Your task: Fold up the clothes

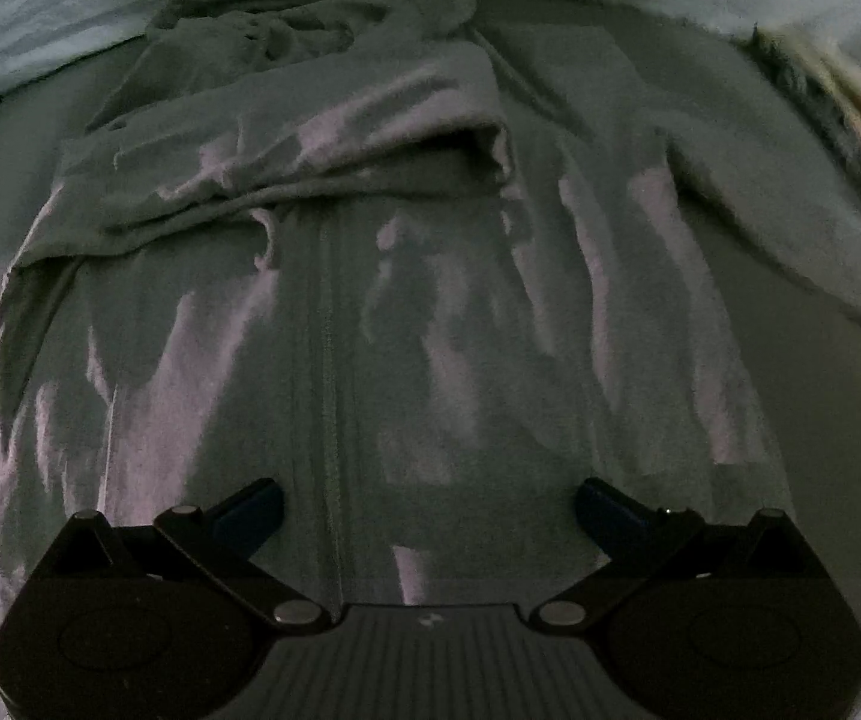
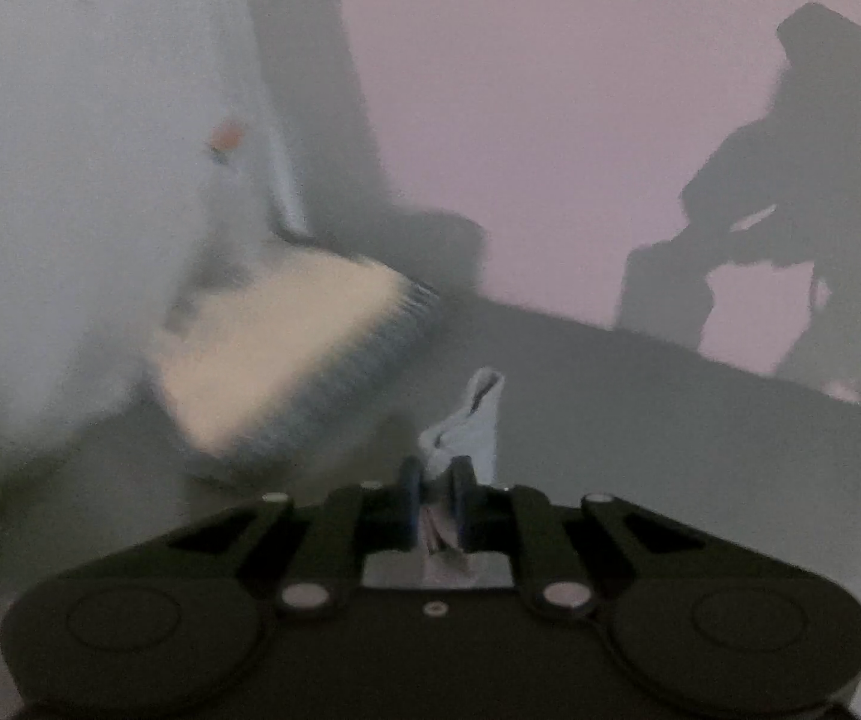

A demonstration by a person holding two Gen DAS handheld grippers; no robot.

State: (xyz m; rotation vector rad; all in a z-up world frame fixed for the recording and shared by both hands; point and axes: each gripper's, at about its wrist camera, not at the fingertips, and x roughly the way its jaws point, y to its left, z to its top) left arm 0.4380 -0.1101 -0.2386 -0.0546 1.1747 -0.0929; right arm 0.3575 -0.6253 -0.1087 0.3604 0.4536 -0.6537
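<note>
While the left gripper (image 1: 428, 501) gapes above the garment (image 1: 370, 300), the right gripper (image 2: 436, 483) pinches seemingly cloth (image 2: 472, 414).

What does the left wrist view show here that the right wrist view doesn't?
Only the left wrist view shows the garment spread out, one sleeve folded across it, beneath the open left gripper. Only the right wrist view shows the right gripper shut on a piece of light cloth, a cushion and a wall. Both are dim; whether that cloth belongs to the garment is unclear.

garment (image 1: 370, 300) on bed (image 1: 838, 420), sleeve (image 1: 286, 174) across
</note>
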